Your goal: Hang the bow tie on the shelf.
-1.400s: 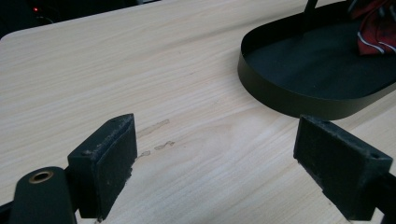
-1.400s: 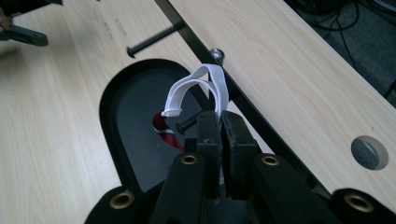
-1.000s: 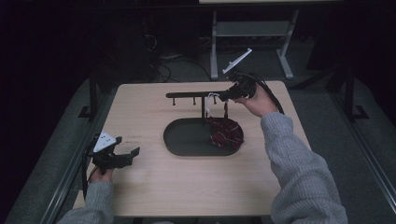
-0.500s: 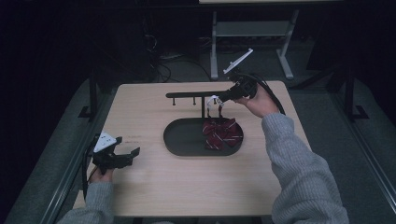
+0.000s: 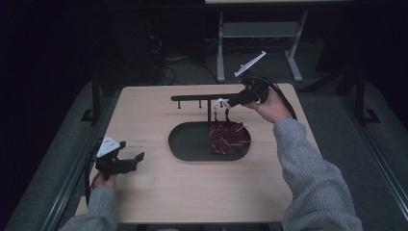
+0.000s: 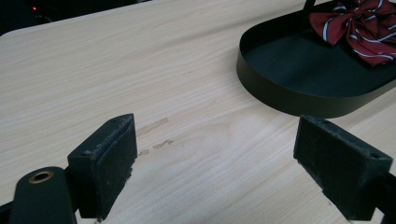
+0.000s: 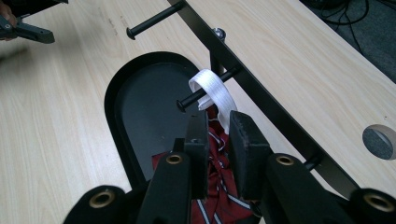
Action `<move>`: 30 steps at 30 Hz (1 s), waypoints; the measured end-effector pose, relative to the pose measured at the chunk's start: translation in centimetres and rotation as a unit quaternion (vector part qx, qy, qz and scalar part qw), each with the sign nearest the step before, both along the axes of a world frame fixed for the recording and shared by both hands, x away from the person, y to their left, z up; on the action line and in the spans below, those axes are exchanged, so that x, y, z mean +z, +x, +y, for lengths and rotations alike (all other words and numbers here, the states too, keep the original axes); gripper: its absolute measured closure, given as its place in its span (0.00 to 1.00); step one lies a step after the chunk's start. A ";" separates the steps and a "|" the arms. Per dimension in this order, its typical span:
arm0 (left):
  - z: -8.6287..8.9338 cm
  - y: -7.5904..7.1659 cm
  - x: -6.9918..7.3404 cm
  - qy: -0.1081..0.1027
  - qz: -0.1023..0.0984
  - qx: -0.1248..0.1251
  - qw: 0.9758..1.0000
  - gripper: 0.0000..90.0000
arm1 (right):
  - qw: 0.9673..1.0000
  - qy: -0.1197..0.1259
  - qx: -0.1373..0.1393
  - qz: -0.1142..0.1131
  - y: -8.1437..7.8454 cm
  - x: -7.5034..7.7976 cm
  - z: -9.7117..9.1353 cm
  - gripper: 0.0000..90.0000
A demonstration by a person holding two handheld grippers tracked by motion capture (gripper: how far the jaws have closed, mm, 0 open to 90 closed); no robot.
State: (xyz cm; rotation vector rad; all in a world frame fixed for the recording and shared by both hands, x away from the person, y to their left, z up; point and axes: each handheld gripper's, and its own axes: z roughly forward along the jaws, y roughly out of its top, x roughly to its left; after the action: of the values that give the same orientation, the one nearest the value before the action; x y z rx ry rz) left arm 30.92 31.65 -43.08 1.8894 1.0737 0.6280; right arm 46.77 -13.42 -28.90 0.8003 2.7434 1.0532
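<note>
A dim room is lying in near darkness around the light wooden table (image 5: 159, 192), with grey floor (image 5: 337, 120) showing on both sides of it. A pale metal stand (image 5: 260, 31) is standing beyond the table's far edge, and dark cables (image 5: 168, 65) are trailing over the floor beside it.

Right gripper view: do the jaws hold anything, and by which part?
Apparently nothing. The jaws of the right gripper have just been opening; the bow tie's white strap, looped over a peg, hangs between them, unpressed by the pads.
</note>
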 end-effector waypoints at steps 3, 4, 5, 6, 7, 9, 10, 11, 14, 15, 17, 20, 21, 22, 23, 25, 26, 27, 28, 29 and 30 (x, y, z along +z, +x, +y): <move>0.0 0.0 0.0 0.001 -0.001 -0.001 1.000 0.14 | 1.000 0.002 0.000 0.001 -0.1 0.0 -0.1 0.85; 0.0 0.0 0.0 0.002 0.000 -0.001 1.000 0.14 | 1.000 0.003 -0.001 0.001 -0.1 0.1 -0.2 0.85; 0.0 0.0 0.0 0.002 0.000 -0.001 1.000 0.14 | 1.000 0.005 -0.001 0.002 -0.2 0.0 -0.2 0.84; 0.0 0.0 0.0 0.002 0.000 -0.001 1.000 0.14 | 1.000 0.006 -0.001 0.003 -0.2 0.0 -0.3 0.84; 0.0 0.0 0.0 0.001 0.000 0.000 1.000 0.14 | 1.000 0.006 -0.001 0.003 -0.2 0.0 -0.3 0.83; 0.0 0.0 0.0 0.001 0.000 0.000 1.000 0.14 | 1.000 0.007 -0.001 0.003 -0.3 0.0 -0.4 0.82; 0.0 0.0 0.0 0.000 -0.001 0.000 1.000 0.14 | 1.000 0.011 -0.002 0.005 -0.4 0.0 -0.5 0.81; 0.0 0.0 0.0 0.000 -0.001 0.000 1.000 0.14 | 1.000 0.011 -0.002 0.005 -0.4 0.0 -0.5 0.81; 0.0 0.0 0.0 0.003 0.000 -0.001 1.000 0.14 | 1.000 0.010 -0.001 0.006 -0.5 -0.1 -0.5 0.80; 0.0 0.0 0.0 0.001 -0.001 -0.001 1.000 0.14 | 1.000 0.010 -0.002 0.006 -0.5 -0.1 -0.5 0.79; 0.1 -0.1 0.0 0.002 -0.001 0.000 1.000 0.14 | 1.000 0.010 -0.002 0.006 -0.5 -0.1 -0.4 0.78; 0.1 0.0 0.0 0.002 0.000 -0.001 1.000 0.14 | 1.000 0.013 -0.001 0.005 -0.6 0.0 -0.4 0.78; 0.1 0.0 0.0 0.002 -0.001 -0.001 1.000 0.14 | 1.000 0.014 0.000 0.005 -0.7 0.0 -0.4 0.77; 0.1 0.0 0.0 0.001 -0.001 0.000 1.000 0.14 | 1.000 0.014 0.002 0.002 -0.7 0.0 -0.4 0.77; 0.1 0.0 0.0 0.002 -0.001 0.000 1.000 0.14 | 1.000 0.016 0.002 0.004 -0.8 -0.1 -0.4 0.76; 0.1 0.0 0.0 0.002 -0.001 -0.001 1.000 0.14 | 1.000 0.014 0.003 0.004 -1.0 -0.2 -0.4 0.75; 0.1 -0.1 0.0 0.002 0.000 -0.001 1.000 0.14 | 1.000 0.016 0.002 0.004 -1.1 -0.3 -0.4 0.73; 0.1 -0.1 0.0 0.002 0.000 -0.001 1.000 0.14 | 1.000 0.016 0.002 0.004 -1.1 -0.3 -0.4 0.73; 0.1 -0.1 0.0 0.003 0.000 -0.001 1.000 0.14 | 1.000 0.017 0.003 0.005 -1.2 -0.3 -0.4 0.73; 0.1 -0.1 0.0 0.003 0.000 -0.001 1.000 0.14 | 1.000 0.018 0.004 0.006 -1.3 -0.4 -0.5 0.73; 0.1 -0.1 0.0 0.002 0.000 -0.001 1.000 0.14 | 1.000 0.020 0.004 0.007 -1.3 -0.4 -0.5 0.72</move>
State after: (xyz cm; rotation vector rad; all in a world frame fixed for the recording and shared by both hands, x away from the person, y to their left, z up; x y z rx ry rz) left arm 30.85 31.71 -43.06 1.8942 1.0709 0.6298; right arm 45.44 -13.95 -29.32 0.8066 2.7478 1.1113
